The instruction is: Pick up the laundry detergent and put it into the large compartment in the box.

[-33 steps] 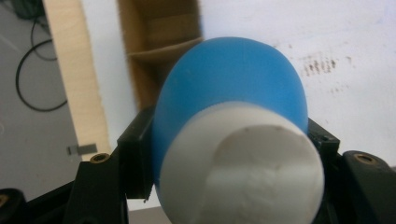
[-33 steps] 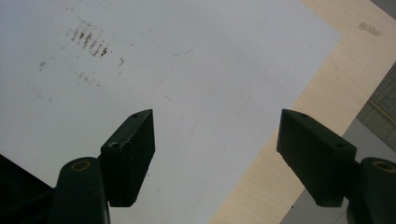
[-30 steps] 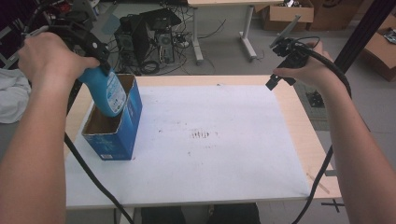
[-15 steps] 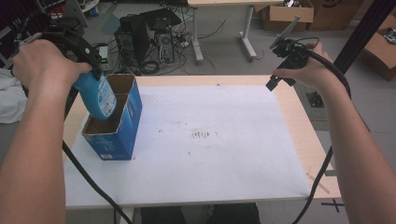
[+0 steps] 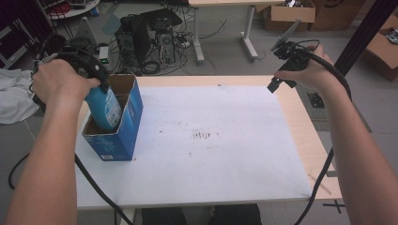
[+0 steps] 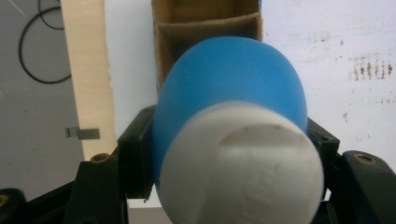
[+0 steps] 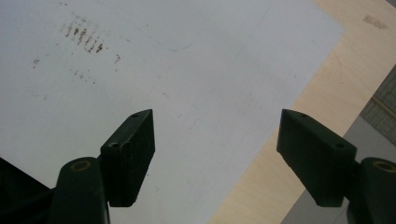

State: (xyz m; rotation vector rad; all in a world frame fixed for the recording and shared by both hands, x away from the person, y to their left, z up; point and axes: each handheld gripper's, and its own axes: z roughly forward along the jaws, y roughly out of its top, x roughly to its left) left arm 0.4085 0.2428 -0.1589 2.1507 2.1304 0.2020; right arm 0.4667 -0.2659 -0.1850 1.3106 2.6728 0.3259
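Left gripper [image 5: 96, 77]: your jaws are clamped on the blue bottle [image 5: 105, 108], one black jaw on each side of its shoulder, just below the white cap [image 6: 240, 163].
Right gripper [image 7: 215, 154]: your jaws stand wide apart with nothing between them; you hold it raised over the far right corner of the table [image 5: 300, 136], well apart from your left gripper.
Blue bottle: it hangs from your left gripper, cap end up and a little tilted, with its lower part already down inside the open top of the blue box [image 5: 126, 124].
Blue box: it stands upright directly beneath your left gripper, near the table's left edge; its brown cardboard inside shows a divider wall [image 6: 210, 25] just beyond the bottle.
Bottle against box: whether the bottle's base touches the bottom or the walls of the box cannot be told, as the box hides it.
White sheet [image 7: 140, 60]: it lies flat under your right gripper, with faint dark smudges [image 7: 84, 35] on it ahead of the jaws and to their left.
Bare wooden edge [image 7: 299, 107]: it runs ahead of your right-hand jaw, beside the sheet.
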